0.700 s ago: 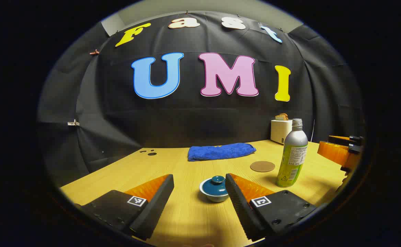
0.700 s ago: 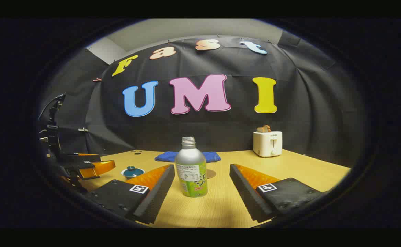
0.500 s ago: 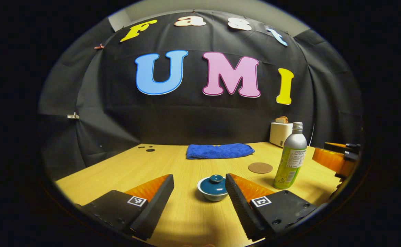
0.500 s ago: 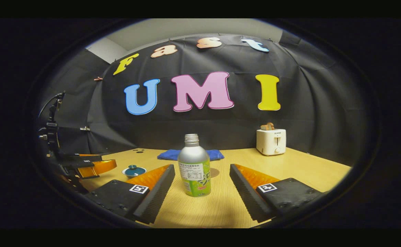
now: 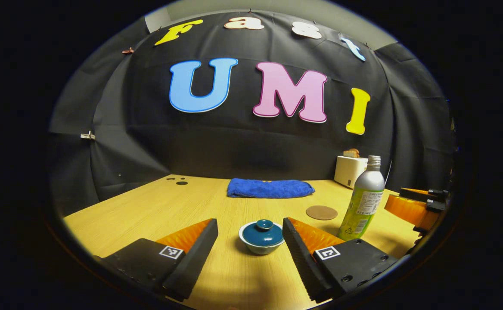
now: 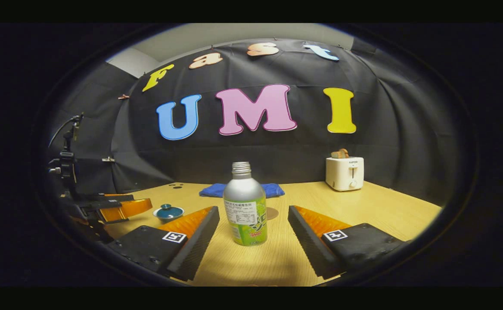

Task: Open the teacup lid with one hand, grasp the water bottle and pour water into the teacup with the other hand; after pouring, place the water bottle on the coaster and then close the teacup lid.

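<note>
Risk: we knock the bottle (image 6: pixel 245 206) over, since our right gripper (image 6: pixel 253 224) stands spread around it. Our left gripper (image 5: pixel 250 239), spread before the teacup (image 5: pixel 261 237), could clip its lid (image 5: pixel 263 231).

left tool (image 5: pixel 250 224): two wedge-shaped fingers, ridged inner faces, flat dark mounting plates behind, each with small square black-and-white marker and round screw heads. right tool (image 6: pixel 253 213): same build, same square markers, screws along plate edges. left tool seen farther off in right gripper view (image 6: pixel 105 209): dark bracket, thin cable rising above.
</note>
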The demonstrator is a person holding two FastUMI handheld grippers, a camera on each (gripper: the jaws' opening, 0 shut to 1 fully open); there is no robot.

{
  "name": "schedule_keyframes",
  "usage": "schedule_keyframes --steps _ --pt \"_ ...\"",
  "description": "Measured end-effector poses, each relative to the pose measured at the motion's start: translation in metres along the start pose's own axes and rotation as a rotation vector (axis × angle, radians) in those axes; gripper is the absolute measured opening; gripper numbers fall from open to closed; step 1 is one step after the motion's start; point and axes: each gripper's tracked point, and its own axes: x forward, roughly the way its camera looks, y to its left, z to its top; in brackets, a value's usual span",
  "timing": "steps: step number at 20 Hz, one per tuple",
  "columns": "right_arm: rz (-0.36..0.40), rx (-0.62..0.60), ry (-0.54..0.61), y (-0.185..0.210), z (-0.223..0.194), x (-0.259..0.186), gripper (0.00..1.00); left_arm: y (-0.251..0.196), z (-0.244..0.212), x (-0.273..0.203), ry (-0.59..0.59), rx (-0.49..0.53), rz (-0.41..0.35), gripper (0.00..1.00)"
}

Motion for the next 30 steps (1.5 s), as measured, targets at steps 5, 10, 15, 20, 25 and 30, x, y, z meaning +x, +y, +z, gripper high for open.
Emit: schedule_keyframes --steps 5,10,15,20,25,30 --pt "-0.025 0.013 0.014 -0.010 -0.004 0.007 0.99 -0.004 0.004 0.022 -0.002 0.033 -0.011 0.93" --pt "-0.044 -0.018 0.011 -0.017 -0.009 0.008 0.99 -0.017 -0.003 0.050 0.040 0.097 -0.073 0.80" --pt "-0.018 0.003 0.028 -0.010 -0.019 0.013 0.99 -0.026 -0.019 0.071 0.102 0.106 -0.099 0.75" --pt "0.000 0.015 0.043 -0.005 -0.026 0.020 0.99 -0.029 -0.024 0.078 0.128 0.145 -0.096 0.66" --pt "-0.017 -0.001 0.036 -0.008 -0.026 0.026 0.99 -0.027 -0.025 0.082 0.142 0.154 -0.077 0.43" --pt "0.009 0.011 0.044 -0.002 -0.027 0.030 0.99 -0.026 -0.019 0.079 0.102 0.124 -0.066 0.30"
